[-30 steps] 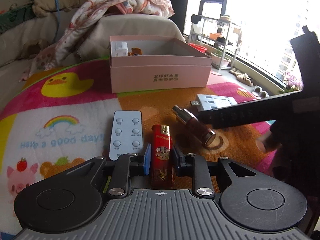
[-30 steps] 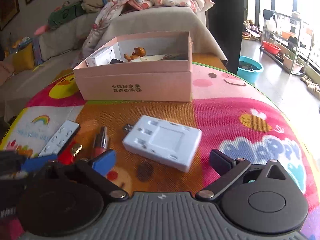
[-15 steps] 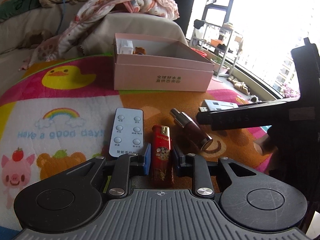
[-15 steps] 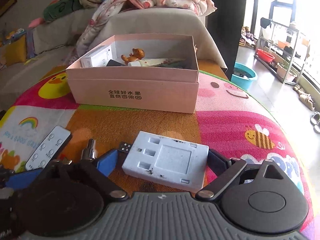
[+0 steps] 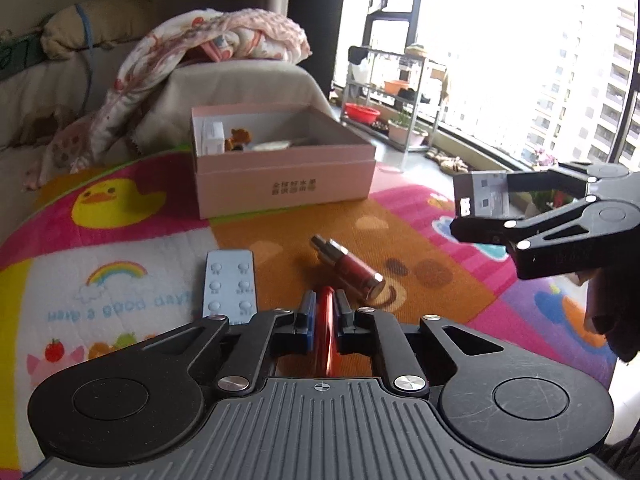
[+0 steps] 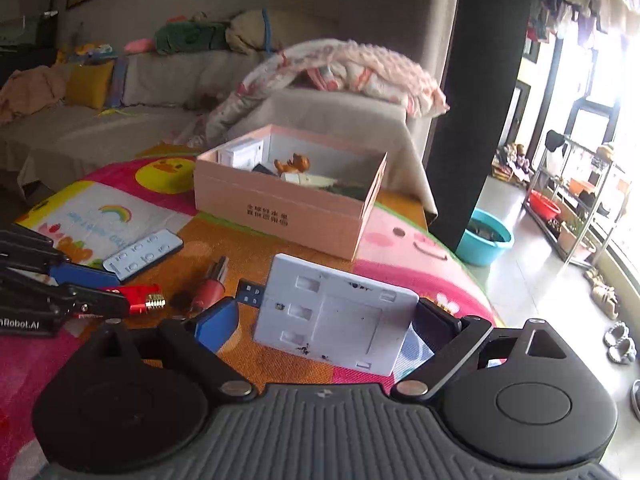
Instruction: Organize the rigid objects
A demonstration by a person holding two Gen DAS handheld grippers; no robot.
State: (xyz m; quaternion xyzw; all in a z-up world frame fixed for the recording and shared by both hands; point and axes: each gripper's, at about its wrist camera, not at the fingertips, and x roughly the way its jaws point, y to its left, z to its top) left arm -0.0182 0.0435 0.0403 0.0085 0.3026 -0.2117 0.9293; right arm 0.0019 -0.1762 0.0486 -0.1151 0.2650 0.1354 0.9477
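Note:
My left gripper (image 5: 323,312) is shut on a red lighter (image 5: 327,330), held edge-up above the mat; the lighter also shows in the right wrist view (image 6: 136,295). My right gripper (image 6: 326,318) is shut on a white USB hub (image 6: 336,314) and holds it lifted and tilted; the hub shows in the left wrist view (image 5: 484,199) at the right. A pink open box (image 5: 284,184) with a white carton, a small toy and other items stands at the back. A white remote (image 5: 229,280) and a dark red perfume bottle (image 5: 352,269) lie on the mat.
The colourful cartoon mat (image 5: 120,280) covers a round table. A sofa with a blanket (image 6: 340,68) is behind the box. A blue basin (image 6: 486,240) and a metal shelf (image 6: 576,200) stand on the floor to the right.
My right gripper closed on the USB hub and lifted it off the mat. My left gripper raised the lighter and turned it on edge. Both views now look from higher up.

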